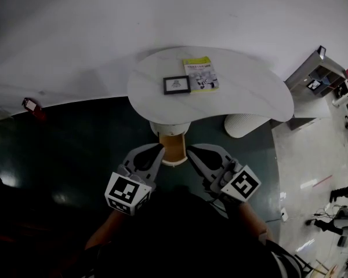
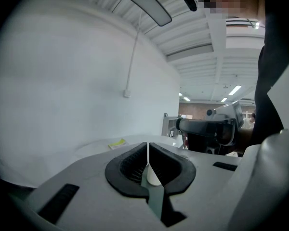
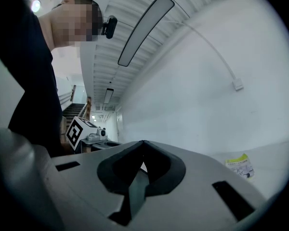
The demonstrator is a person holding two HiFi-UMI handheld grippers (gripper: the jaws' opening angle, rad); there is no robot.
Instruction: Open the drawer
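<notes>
Closest to you, your left gripper (image 1: pixel 158 149) and right gripper (image 1: pixel 191 150) sit side by side, each with its fingers (image 2: pixel 130 165) pressed together on nothing. Their tips flank the tan drawer (image 1: pixel 174 147), which appears to jut toward you from the white pedestal (image 1: pixel 169 127) under the counter's (image 1: pixel 249 91) near edge. Farther out on the counter lie a small black picture frame (image 1: pixel 177 84) and, just beside it, a yellow-green booklet (image 1: pixel 200 73).
</notes>
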